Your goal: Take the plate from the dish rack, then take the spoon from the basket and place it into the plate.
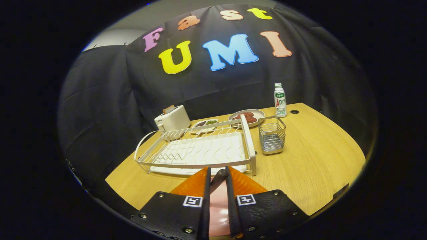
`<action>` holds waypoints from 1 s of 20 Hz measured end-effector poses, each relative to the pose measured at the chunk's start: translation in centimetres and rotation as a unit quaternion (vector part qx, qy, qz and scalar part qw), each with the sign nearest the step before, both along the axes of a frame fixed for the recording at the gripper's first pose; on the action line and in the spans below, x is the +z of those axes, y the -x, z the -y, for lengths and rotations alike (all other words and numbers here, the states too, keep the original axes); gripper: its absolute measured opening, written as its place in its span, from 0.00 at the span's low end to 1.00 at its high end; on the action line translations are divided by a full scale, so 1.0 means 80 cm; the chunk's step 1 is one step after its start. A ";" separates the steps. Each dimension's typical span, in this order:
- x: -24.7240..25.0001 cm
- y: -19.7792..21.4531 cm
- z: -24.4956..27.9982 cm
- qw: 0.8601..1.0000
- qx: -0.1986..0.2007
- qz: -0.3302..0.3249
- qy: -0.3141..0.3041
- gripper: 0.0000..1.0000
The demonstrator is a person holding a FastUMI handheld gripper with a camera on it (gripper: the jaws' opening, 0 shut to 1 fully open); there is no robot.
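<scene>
Low in the frame my gripper, jaws nearly closed on a dark spoon handle above the pink plate, empty dish rack just ahead, wire basket right, toaster, bottle behind on the counter.

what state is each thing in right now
tool: fingers shut on a dark spoon handle
spoon: held between the fingers, over the plate
plate: pink, under the fingers, out of the rack
dish rack: empty
basket: upright, empty
toaster: a slice sticking up from it
bottle: upright, capped
far plate: food on it
</scene>
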State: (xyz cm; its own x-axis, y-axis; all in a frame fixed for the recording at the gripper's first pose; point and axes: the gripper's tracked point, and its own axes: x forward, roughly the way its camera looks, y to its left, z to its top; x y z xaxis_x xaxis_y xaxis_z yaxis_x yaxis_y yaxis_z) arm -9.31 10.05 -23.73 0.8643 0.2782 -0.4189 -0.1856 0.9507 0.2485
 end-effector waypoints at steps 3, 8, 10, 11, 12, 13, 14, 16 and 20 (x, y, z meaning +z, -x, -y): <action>-0.005 0.004 0.012 1.000 -0.015 -0.009 0.010 0.24; -0.006 0.008 0.032 0.999 -0.028 -0.016 0.033 0.34; 0.003 0.007 0.040 0.999 -0.030 -0.011 0.039 0.34; 0.005 0.006 0.042 0.998 -0.030 -0.008 0.046 0.34; 0.010 0.005 0.045 0.998 -0.028 -0.004 0.051 0.34; 0.015 0.003 0.045 0.998 -0.025 0.001 0.055 0.34; 0.022 0.000 0.046 0.998 -0.023 0.005 0.058 0.34; 0.039 -0.006 0.047 0.997 -0.023 0.017 0.065 0.34; 0.105 -0.025 0.057 0.993 -0.036 0.072 0.088 0.34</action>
State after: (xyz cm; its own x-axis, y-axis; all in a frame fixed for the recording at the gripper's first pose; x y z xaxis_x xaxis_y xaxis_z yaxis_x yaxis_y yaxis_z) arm -7.29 5.46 -15.32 0.9336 0.1477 -0.3263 -0.1377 0.9890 0.0535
